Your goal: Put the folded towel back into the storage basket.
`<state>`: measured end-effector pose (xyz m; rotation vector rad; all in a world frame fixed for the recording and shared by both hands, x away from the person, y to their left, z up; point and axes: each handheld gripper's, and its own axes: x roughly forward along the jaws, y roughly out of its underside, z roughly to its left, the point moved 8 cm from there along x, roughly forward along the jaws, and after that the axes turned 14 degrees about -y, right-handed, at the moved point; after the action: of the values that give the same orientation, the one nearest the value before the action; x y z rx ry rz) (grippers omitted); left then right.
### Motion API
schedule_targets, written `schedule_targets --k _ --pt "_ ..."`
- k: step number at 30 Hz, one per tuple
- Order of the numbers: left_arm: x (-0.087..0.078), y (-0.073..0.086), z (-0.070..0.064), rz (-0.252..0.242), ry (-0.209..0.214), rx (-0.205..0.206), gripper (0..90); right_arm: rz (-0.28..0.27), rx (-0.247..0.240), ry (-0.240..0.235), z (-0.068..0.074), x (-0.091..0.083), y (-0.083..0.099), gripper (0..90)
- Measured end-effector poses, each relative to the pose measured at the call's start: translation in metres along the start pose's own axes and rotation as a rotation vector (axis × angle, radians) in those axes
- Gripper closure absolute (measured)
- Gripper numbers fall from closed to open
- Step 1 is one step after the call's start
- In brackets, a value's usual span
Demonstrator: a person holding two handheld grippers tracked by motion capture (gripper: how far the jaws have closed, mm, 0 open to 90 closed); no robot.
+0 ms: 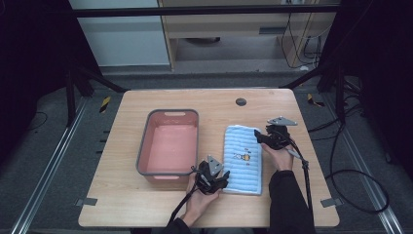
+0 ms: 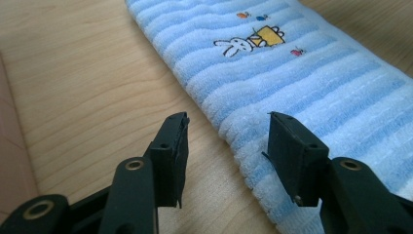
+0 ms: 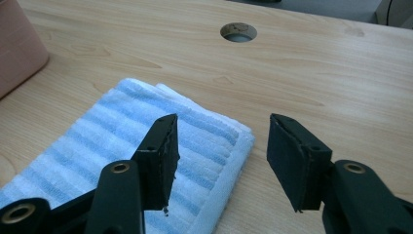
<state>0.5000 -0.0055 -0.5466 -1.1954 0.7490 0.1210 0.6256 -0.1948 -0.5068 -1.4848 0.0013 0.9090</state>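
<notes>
A folded blue striped towel (image 1: pixel 242 158) with a small rabbit print lies on the wooden table (image 1: pixel 209 102), right of a pink tub (image 1: pixel 169 142). My left gripper (image 1: pixel 217 180) hovers at the towel's near left corner, open, its jaws straddling the towel's edge (image 2: pixel 243 146) in the left gripper view. My right gripper (image 1: pixel 263 138) is open at the towel's far right corner; in the right gripper view one jaw is above the towel (image 3: pixel 146 126) and the other above bare wood. Neither holds anything.
The empty pink tub (image 3: pixel 19 48) has a grey rim and stands left of centre. A round cable hole (image 1: pixel 240 102) sits near the table's far edge (image 3: pixel 238 31). Cables trail from both grippers toward the near edge.
</notes>
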Motion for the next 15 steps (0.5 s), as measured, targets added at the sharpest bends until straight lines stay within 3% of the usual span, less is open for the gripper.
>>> schedule_targets --k 15 --pt "0.007 0.006 -0.002 0.029 0.007 -0.02 49.5 0.039 0.024 -0.016 -0.004 0.02 0.013 48.3"
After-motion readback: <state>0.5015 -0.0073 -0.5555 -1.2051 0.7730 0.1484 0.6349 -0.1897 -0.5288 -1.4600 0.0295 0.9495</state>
